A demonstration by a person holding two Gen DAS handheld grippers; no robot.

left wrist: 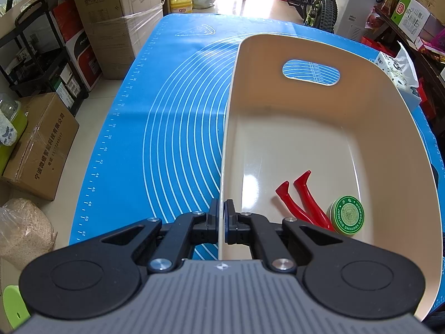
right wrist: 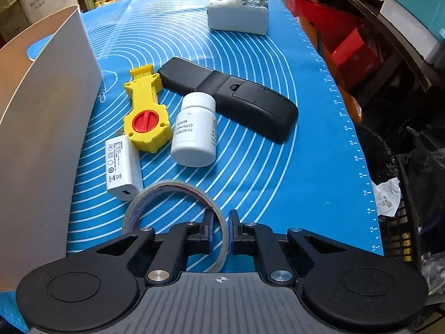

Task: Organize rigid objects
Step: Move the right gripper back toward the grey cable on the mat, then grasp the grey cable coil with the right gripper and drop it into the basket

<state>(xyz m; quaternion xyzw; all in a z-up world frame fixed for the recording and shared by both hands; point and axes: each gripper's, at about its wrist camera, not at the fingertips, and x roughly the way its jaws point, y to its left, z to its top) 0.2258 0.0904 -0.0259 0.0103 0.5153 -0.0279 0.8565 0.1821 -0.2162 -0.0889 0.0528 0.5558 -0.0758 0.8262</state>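
My left gripper (left wrist: 221, 213) is shut on the left rim of a cream plastic bin (left wrist: 306, 128). Inside the bin lie a red plastic tool (left wrist: 301, 203) and a green round ointment tin (left wrist: 348, 215). My right gripper (right wrist: 221, 222) straddles the rim of a clear tape roll (right wrist: 167, 194) on the blue mat (right wrist: 264, 167), its fingers close around the band. On the mat beyond lie a white charger (right wrist: 122, 167), a yellow toy tool with a red knob (right wrist: 146, 114), a white pill bottle (right wrist: 194, 130) and a black remote (right wrist: 230, 97). The bin's outer wall (right wrist: 47, 111) stands at the left.
A tissue pack (right wrist: 240, 8) sits at the mat's far end. Cardboard boxes (left wrist: 39, 144) and a black shelf (left wrist: 36, 55) stand on the floor left of the table. A dark basket (right wrist: 406, 208) and clutter crowd the right edge.
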